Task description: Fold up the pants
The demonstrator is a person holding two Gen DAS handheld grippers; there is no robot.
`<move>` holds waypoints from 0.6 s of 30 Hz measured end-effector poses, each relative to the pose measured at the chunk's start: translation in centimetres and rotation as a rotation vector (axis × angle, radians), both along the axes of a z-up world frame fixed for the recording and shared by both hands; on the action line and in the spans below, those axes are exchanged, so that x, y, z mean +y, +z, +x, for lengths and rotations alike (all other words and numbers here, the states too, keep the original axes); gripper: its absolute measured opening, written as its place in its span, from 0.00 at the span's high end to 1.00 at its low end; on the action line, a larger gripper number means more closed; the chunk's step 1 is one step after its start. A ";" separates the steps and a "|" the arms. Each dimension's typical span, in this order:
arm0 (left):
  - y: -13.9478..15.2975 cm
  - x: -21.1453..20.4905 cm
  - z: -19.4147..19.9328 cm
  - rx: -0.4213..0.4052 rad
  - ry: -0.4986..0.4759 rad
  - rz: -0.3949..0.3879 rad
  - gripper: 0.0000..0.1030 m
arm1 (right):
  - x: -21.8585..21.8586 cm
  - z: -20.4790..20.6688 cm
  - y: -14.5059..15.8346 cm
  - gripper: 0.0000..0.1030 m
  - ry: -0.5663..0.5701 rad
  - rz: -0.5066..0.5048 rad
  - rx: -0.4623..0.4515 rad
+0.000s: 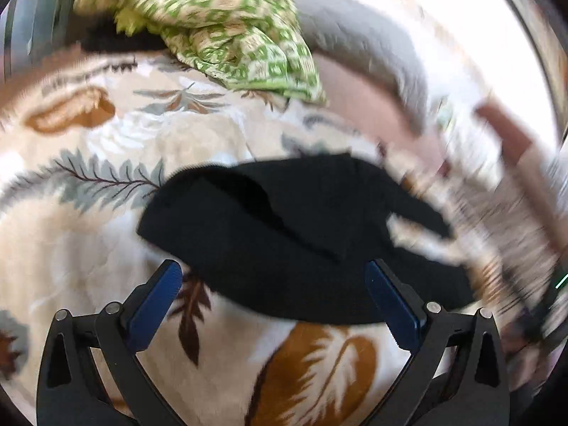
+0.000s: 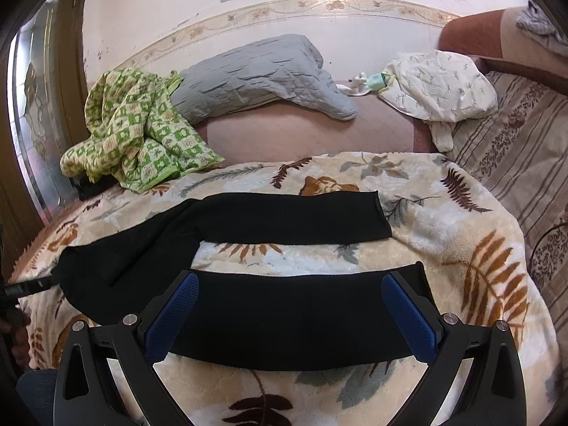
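Observation:
Black pants lie spread on a cream leaf-print blanket, waist at the left, two legs running to the right. My right gripper is open and empty, its blue pads above the near leg. In the blurred left wrist view the waist end of the pants lies bunched ahead. My left gripper is open and empty, just over the near edge of the cloth.
A green patterned cloth is heaped at the blanket's far left. A grey pillow and a white printed pillow lie behind it by the wall. A striped sheet covers the bed at right.

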State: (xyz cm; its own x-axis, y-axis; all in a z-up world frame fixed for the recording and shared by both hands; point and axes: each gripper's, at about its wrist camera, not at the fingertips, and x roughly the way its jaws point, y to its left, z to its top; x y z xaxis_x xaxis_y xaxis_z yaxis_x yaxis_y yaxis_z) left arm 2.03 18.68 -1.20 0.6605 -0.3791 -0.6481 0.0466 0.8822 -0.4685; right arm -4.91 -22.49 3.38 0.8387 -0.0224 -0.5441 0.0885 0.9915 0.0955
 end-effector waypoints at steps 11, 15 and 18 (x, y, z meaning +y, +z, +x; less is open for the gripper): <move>-2.9 4.0 2.8 0.056 0.041 -0.414 0.05 | -0.9 -0.1 -0.2 0.00 -0.030 0.029 0.008; -3.4 5.4 1.7 0.079 0.116 -0.430 0.08 | -0.9 -0.2 -0.1 0.00 -0.036 0.023 0.002; -4.1 5.7 1.2 0.147 0.198 -0.385 0.09 | -1.0 -0.2 -0.2 0.00 -0.045 0.018 0.008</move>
State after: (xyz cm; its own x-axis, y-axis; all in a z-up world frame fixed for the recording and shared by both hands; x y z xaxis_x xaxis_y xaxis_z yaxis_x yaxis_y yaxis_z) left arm 3.28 24.41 -5.33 0.6559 -0.4863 -0.5773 -0.1971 0.6279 -0.7529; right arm -5.10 -23.44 3.19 0.8328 -0.0501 -0.5513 0.1339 0.9846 0.1127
